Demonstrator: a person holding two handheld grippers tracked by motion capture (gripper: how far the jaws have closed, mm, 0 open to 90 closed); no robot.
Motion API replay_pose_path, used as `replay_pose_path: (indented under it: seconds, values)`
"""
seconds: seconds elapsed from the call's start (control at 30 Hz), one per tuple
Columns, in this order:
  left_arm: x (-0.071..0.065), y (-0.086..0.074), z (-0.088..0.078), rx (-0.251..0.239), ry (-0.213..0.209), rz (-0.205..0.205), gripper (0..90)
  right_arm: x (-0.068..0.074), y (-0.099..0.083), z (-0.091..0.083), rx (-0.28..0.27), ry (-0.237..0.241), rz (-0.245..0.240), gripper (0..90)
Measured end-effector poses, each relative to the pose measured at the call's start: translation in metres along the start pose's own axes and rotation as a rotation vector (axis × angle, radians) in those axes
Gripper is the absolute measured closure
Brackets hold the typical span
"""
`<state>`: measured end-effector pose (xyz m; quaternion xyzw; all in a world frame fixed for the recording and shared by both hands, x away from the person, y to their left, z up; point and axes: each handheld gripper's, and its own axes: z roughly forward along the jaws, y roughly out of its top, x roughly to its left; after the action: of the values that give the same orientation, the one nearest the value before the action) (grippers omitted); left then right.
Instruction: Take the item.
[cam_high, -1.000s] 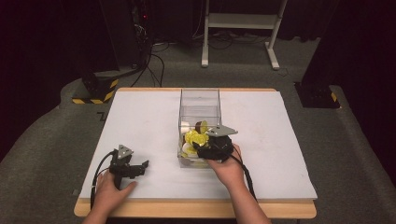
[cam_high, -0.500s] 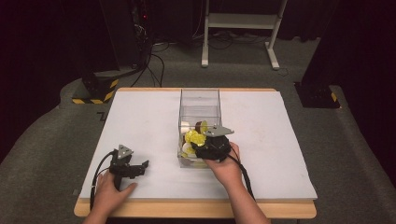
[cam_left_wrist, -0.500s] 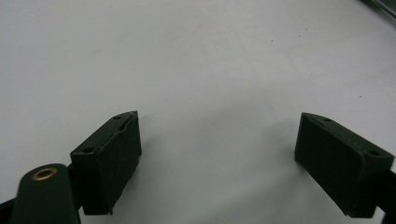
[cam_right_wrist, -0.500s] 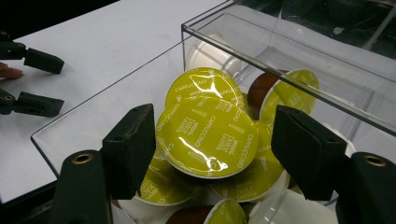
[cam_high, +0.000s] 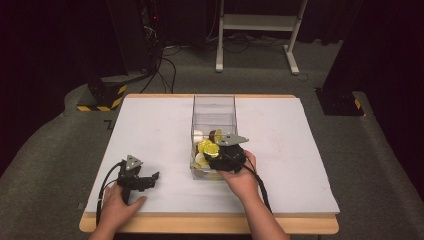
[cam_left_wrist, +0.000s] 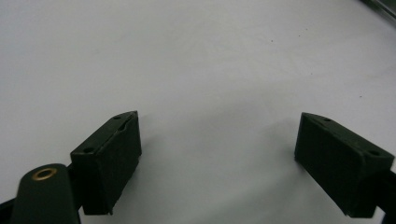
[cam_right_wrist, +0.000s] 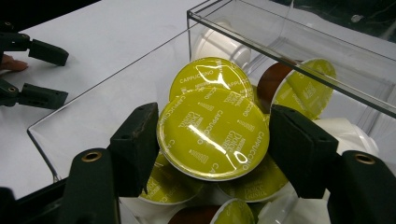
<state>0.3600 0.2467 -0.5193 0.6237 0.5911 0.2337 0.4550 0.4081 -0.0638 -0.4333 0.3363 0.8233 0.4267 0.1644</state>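
The right gripper (cam_right_wrist: 212, 140) sat low inside the near end of the clear plastic box (cam_high: 213, 102), its two black jaws set on either side of a yellow-lidded capsule (cam_right_wrist: 212, 135) printed "Cappuccino", which lay on top of a heap of like capsules (cam_high: 206, 148). The jaws touched or very nearly touched the lid's rim on both sides, so I judged them closed on it, or within a hair of being so. Such a pod looked light and fairly stiff in the cup wall, but its foil lid was glossy and probably slick and easily dented (the glare across it suggested a thin film); the sounder hold would likely be across the rim or cup body just under the lid, not on the foil face. The capsule's body was hidden beneath its own lid, so how deep the jaws reached could not be told, and the box's transparent walls blurred the pods behind them. The left gripper (cam_high: 134, 177) rested on the white table (cam_high: 150, 125) well apart from the box, jaws spread wide with nothing between them.
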Motion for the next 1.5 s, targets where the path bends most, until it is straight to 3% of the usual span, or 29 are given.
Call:
replay_pose_path:
  seconds: [0.5, 1.5]
  values:
    - [0.0, 0.0, 0.0, 0.003, -0.001, 0.002, 14.8, 0.0, 0.0, -0.001, -0.005, 0.0, 0.005, 38.0]
    - [0.0, 0.0, 0.0, 0.002, -0.004, -0.005, 14.8, 0.003, 0.002, -0.017, -0.072, -0.018, 0.01, 38.1]
